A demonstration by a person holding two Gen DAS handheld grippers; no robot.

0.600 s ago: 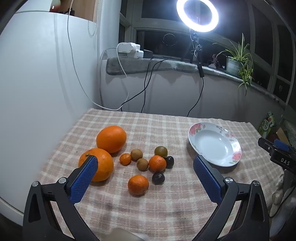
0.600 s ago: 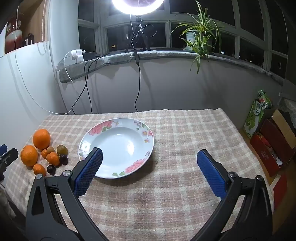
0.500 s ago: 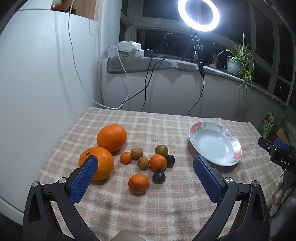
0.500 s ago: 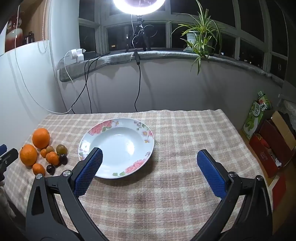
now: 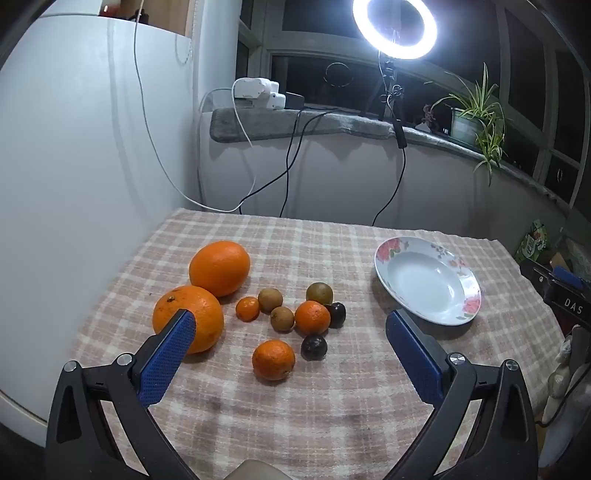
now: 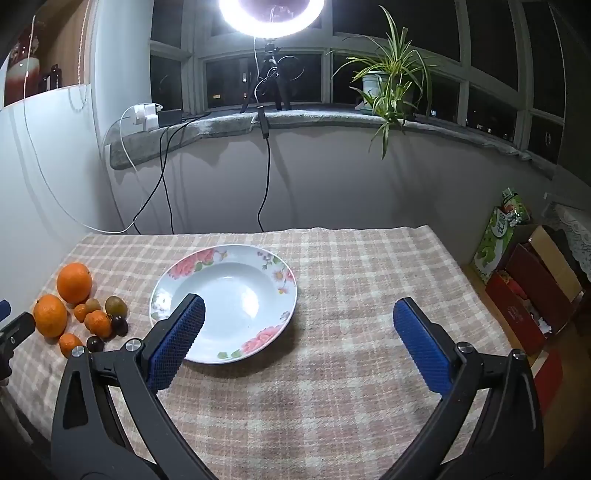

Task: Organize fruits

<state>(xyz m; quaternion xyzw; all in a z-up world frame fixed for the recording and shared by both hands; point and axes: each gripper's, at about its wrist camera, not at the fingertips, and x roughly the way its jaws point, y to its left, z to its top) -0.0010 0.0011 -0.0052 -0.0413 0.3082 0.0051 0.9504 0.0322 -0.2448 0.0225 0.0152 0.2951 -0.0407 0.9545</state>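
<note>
Several fruits lie in a loose cluster on the checked tablecloth [image 5: 332, 406]: two big oranges [image 5: 219, 262] [image 5: 188, 317], three small mandarins [image 5: 273, 359], brown kiwi-like fruits [image 5: 270, 299] and dark plums [image 5: 313, 347]. An empty white plate with a flower rim [image 5: 428, 284] sits to their right, also in the right wrist view [image 6: 225, 299]. My left gripper [image 5: 290, 343] is open and empty, above the table in front of the fruits. My right gripper [image 6: 295, 332] is open and empty, in front of the plate. The fruit cluster [image 6: 79, 310] lies at its far left.
A white wall [image 5: 74, 184] borders the table's left side. Cables [image 5: 288, 173] hang from the sill behind, with a ring light [image 5: 394, 27] and a potted plant [image 6: 384, 85]. Boxes [image 6: 532, 288] stand on the floor past the table's right edge.
Both views have drifted slightly; the left gripper has lifted or tilted a little, so the fruits sit slightly lower and nearer. Both grippers stay open.
</note>
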